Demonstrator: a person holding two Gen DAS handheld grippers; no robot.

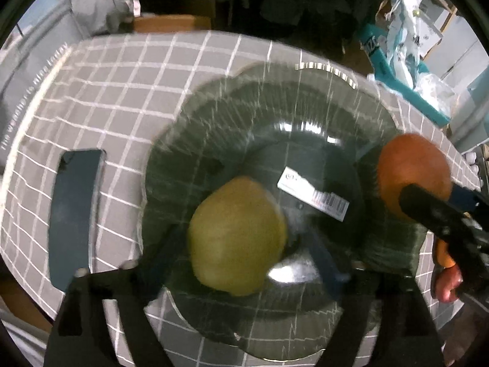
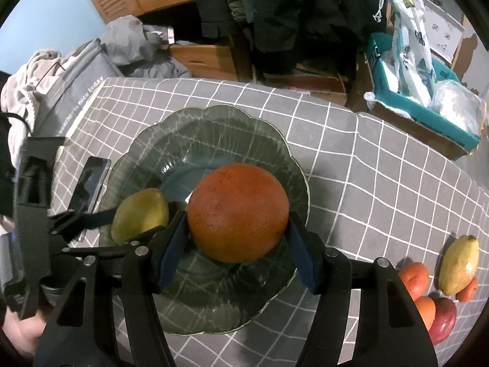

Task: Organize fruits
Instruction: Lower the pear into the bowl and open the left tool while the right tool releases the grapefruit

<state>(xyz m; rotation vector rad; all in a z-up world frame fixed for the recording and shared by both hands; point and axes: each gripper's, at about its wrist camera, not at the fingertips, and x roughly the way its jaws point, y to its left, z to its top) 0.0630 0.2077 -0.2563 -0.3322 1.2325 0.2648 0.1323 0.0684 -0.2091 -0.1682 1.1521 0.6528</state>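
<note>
Orange [image 2: 237, 212] clamped in my right hand-held gripper [image 2: 237, 238], over plate [image 2: 214, 122] | left hand-held gripper [image 1: 244, 250] wide, straddling lemon [image 1: 237, 235] | next: lower orange beside lemon

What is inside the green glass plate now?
In the green glass plate lies a yellow-green fruit, between the left hand-held gripper's open fingers. A barcode sticker shows through the glass. The orange in the right hand-held gripper hides the plate's centre.
</note>
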